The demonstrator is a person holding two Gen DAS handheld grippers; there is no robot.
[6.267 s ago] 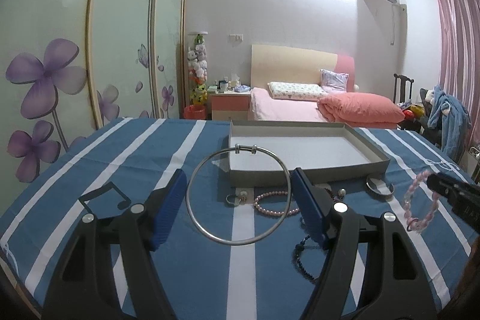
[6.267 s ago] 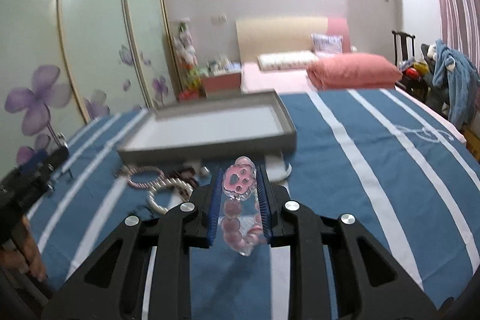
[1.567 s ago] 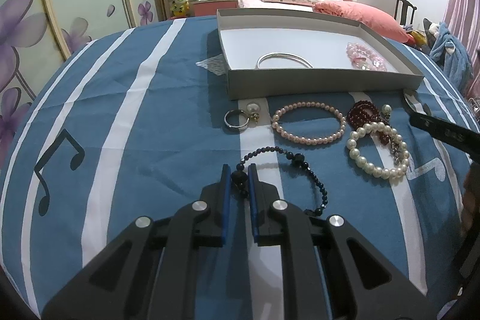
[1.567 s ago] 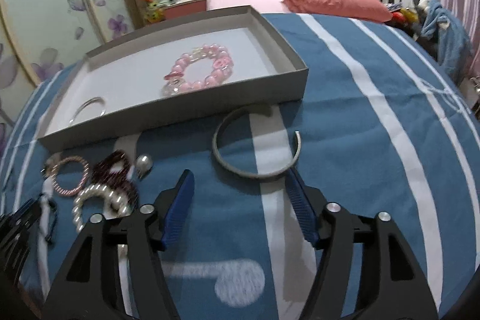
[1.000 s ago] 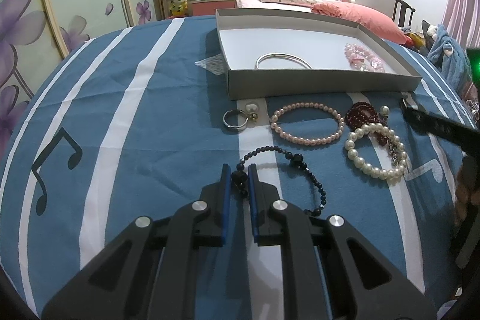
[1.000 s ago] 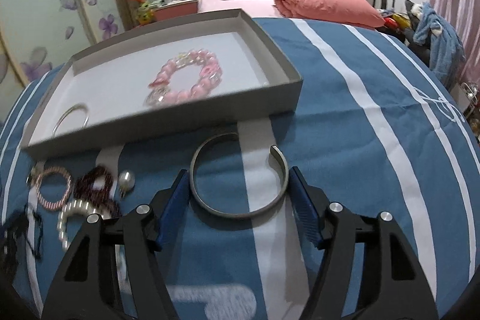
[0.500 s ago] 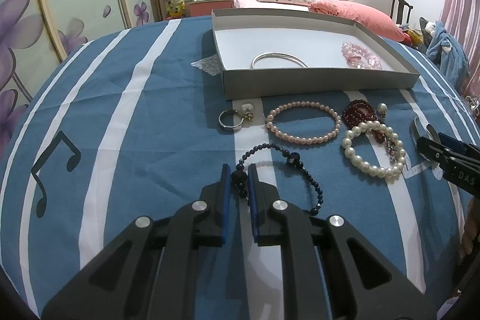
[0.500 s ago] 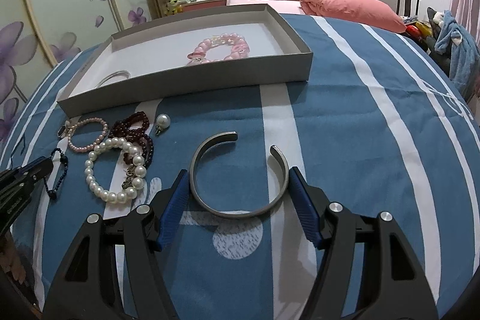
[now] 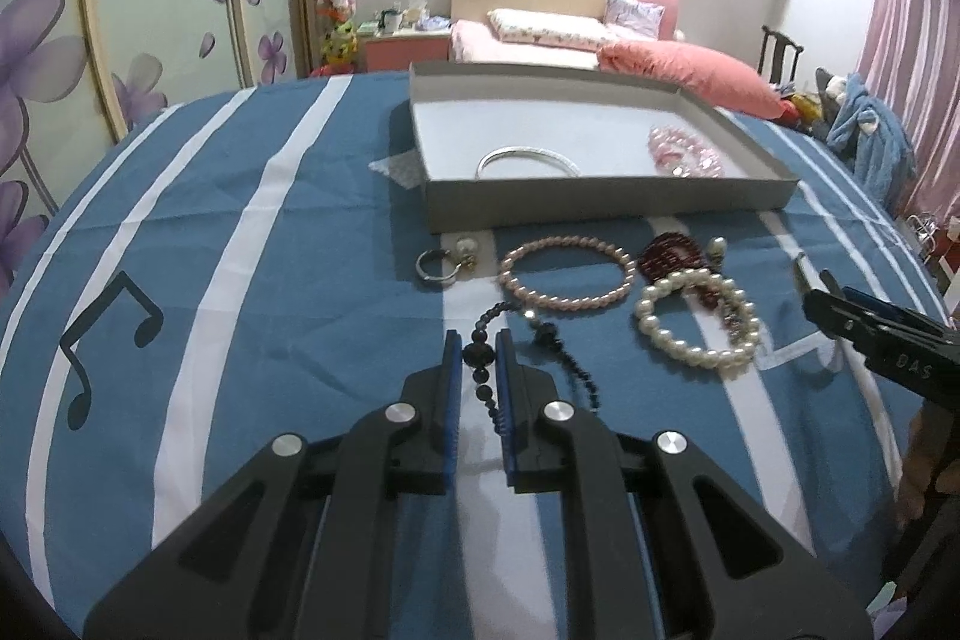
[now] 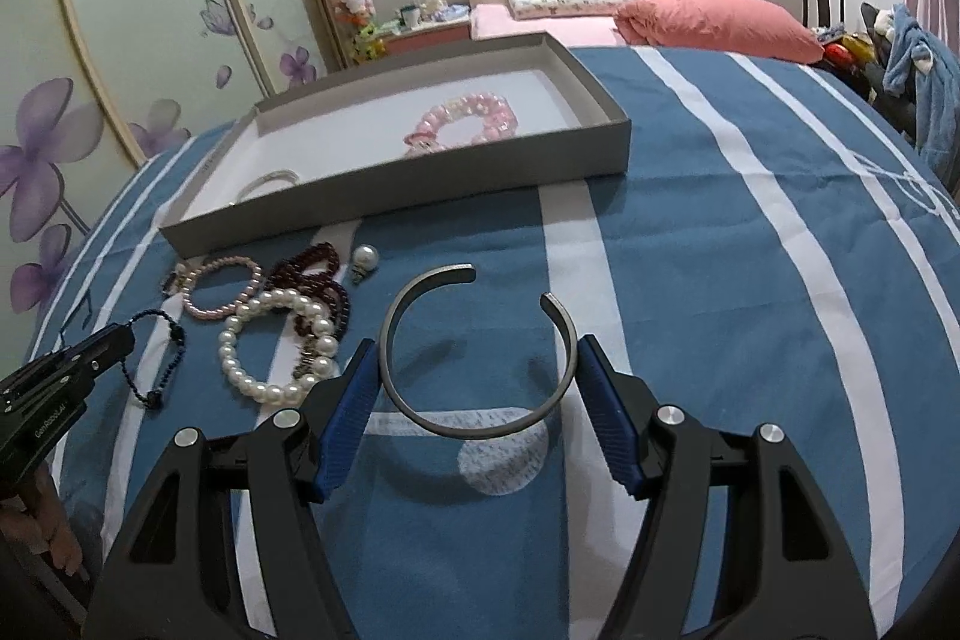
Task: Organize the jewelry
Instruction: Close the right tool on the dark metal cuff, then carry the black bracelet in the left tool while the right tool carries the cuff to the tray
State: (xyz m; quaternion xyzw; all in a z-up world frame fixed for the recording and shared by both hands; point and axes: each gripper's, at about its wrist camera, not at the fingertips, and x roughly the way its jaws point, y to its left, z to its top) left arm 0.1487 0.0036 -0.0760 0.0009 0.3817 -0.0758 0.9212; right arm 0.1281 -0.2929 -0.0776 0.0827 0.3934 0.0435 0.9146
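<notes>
The left gripper pinches a black bead bracelet, its strand of small dark beads trailing onto the blue striped cloth. The right gripper clasps an open silver cuff bangle by its sides, held above the cloth. Both grippers slant downward toward the cloth. Beyond lie a white pearl bracelet and a pink one, before the grey tray. The left gripper's side reads "GenRoboAI"; the right's, "DAS"

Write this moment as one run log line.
left gripper: shut on black bead bracelet | right gripper: shut on silver cuff
</notes>
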